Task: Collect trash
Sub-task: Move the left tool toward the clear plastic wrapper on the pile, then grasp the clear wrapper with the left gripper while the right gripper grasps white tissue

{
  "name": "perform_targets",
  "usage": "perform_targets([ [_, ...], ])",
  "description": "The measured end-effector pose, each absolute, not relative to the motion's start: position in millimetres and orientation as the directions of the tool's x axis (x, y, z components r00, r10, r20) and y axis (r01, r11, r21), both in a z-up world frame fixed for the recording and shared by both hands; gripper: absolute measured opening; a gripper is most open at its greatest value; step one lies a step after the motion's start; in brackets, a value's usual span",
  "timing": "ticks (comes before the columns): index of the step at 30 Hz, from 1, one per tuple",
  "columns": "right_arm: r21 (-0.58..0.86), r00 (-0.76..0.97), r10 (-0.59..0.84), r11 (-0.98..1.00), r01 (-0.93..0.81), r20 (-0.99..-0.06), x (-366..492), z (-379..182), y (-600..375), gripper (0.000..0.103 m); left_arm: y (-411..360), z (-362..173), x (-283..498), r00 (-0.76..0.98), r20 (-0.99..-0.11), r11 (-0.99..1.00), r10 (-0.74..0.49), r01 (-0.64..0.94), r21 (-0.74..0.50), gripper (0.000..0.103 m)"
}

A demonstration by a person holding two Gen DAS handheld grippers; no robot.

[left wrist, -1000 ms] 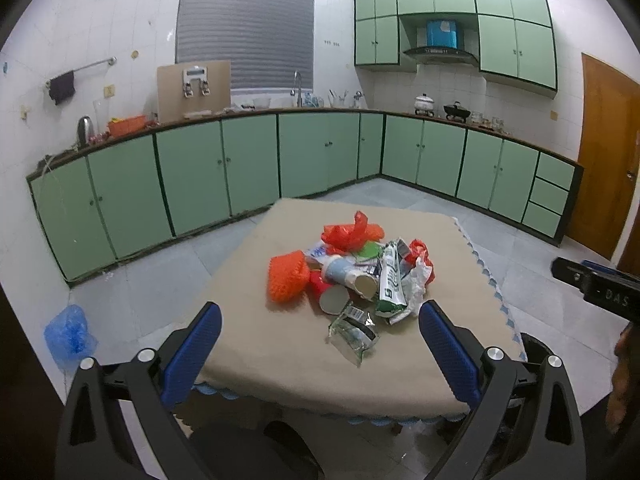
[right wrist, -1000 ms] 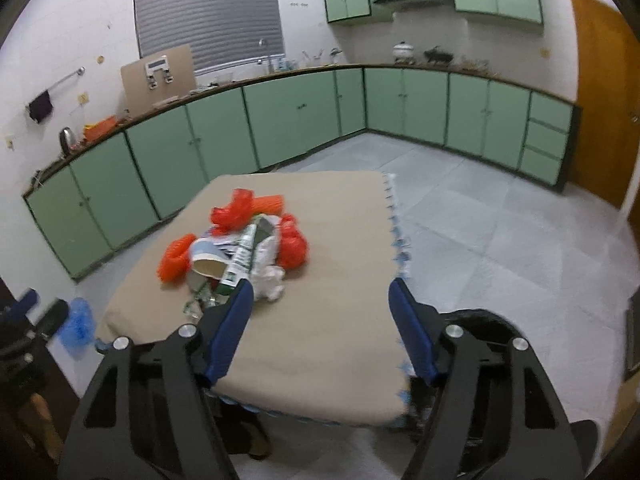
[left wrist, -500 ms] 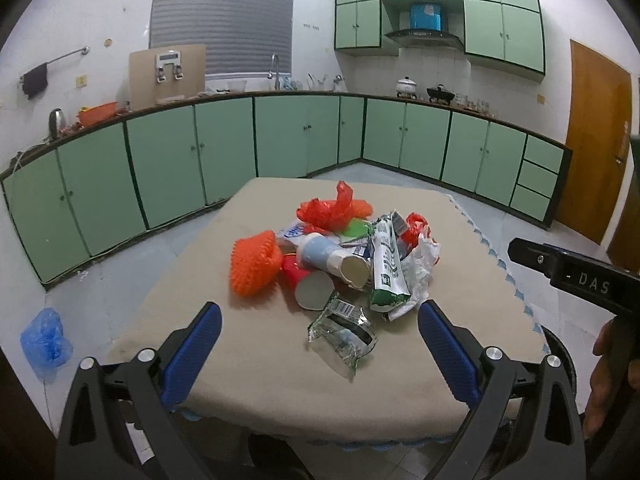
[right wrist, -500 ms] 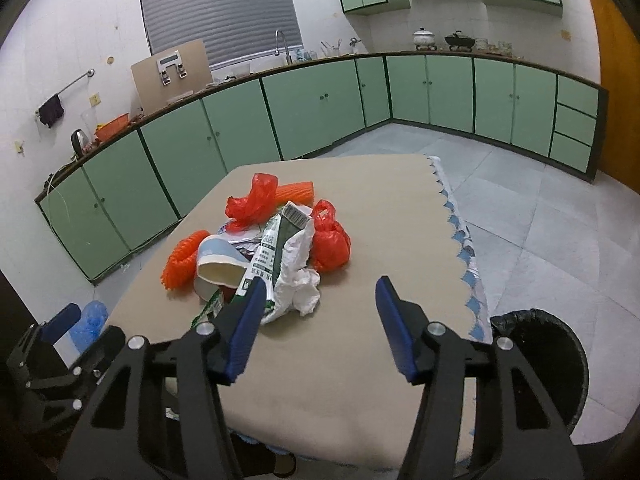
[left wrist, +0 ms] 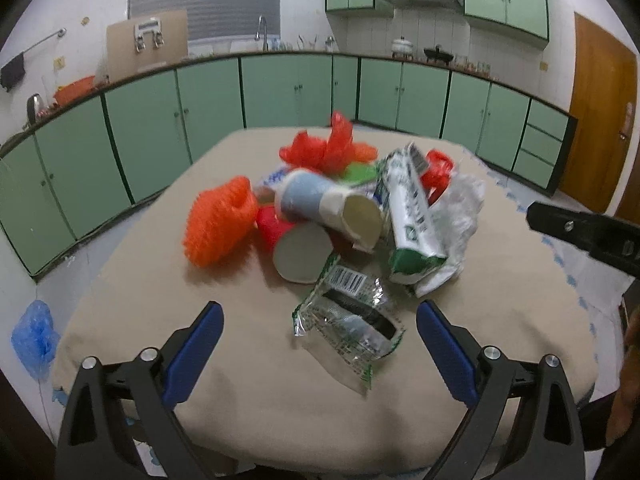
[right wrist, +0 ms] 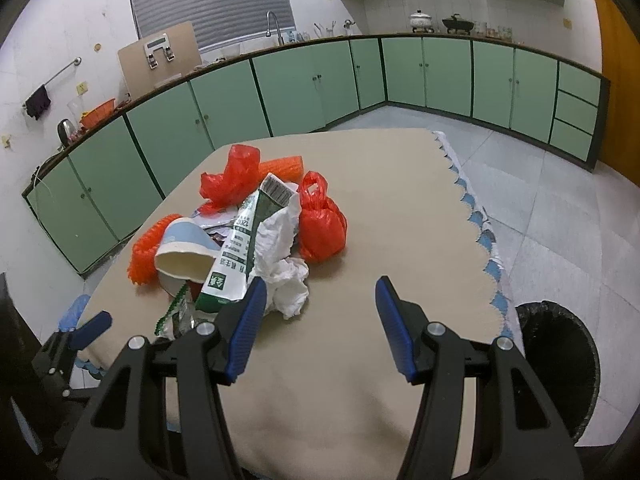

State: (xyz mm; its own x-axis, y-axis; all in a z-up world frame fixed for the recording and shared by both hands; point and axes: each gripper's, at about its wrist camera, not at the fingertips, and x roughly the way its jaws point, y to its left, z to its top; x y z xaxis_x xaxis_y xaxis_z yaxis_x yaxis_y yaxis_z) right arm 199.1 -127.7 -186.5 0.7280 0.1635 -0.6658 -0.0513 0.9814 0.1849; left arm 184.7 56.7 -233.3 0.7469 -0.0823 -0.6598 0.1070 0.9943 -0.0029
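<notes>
A pile of trash lies on a table with a beige cloth (left wrist: 280, 400). It holds a clear green-edged wrapper (left wrist: 348, 320), a blue-and-white paper cup (left wrist: 328, 208), a green-and-white carton (left wrist: 412, 216), an orange foam net (left wrist: 220, 220), red plastic bags (right wrist: 320, 224) and crumpled white paper (right wrist: 280, 264). My left gripper (left wrist: 320, 320) is open and empty, its fingers either side of the wrapper, just short of it. My right gripper (right wrist: 320, 304) is open and empty, over bare cloth right of the white paper.
A black bin (right wrist: 560, 360) with a black liner stands on the floor off the table's right edge. Green cabinets (left wrist: 280, 92) line the walls. A blue plastic bag (left wrist: 32, 332) lies on the floor at left. A brown door (left wrist: 600, 120) is at right.
Both grippers have moved forward and lower toward the pile, which now looks much larger. The left one has come up to the wrapper. The right one's fingers have drawn somewhat closer together.
</notes>
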Motion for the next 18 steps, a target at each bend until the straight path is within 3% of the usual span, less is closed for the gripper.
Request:
perform_targets([
  [9,0.204,0.722,0.181,0.977,-0.056,-0.668,207.7,-194.9,-117.8,0.056,59.1,-251.3,203.4,0.688,-0.719,0.992,-0.104,0.119,-0.030,0.070],
  [12,0.204,0.720,0.187,0.977,-0.065,-0.668,208.2,-195.3,-113.4,0.056,60.6,-251.5,202.6,0.680,-0.722,0.991,-0.123,0.126,-0.050,0.046],
  [13,0.203,0.720,0.188,0.977,-0.067,-0.668,208.6,-194.8,-112.2,0.056,60.9,-250.1,202.1,0.680,-0.722,0.990,-0.127,0.127,-0.055,0.031],
  [18,0.205,0.724,0.196,0.976,-0.076,-0.661,210.8,-192.5,-107.8,0.056,65.0,-240.9,195.0,0.700,-0.698,0.988,-0.151,0.131,-0.081,0.024],
])
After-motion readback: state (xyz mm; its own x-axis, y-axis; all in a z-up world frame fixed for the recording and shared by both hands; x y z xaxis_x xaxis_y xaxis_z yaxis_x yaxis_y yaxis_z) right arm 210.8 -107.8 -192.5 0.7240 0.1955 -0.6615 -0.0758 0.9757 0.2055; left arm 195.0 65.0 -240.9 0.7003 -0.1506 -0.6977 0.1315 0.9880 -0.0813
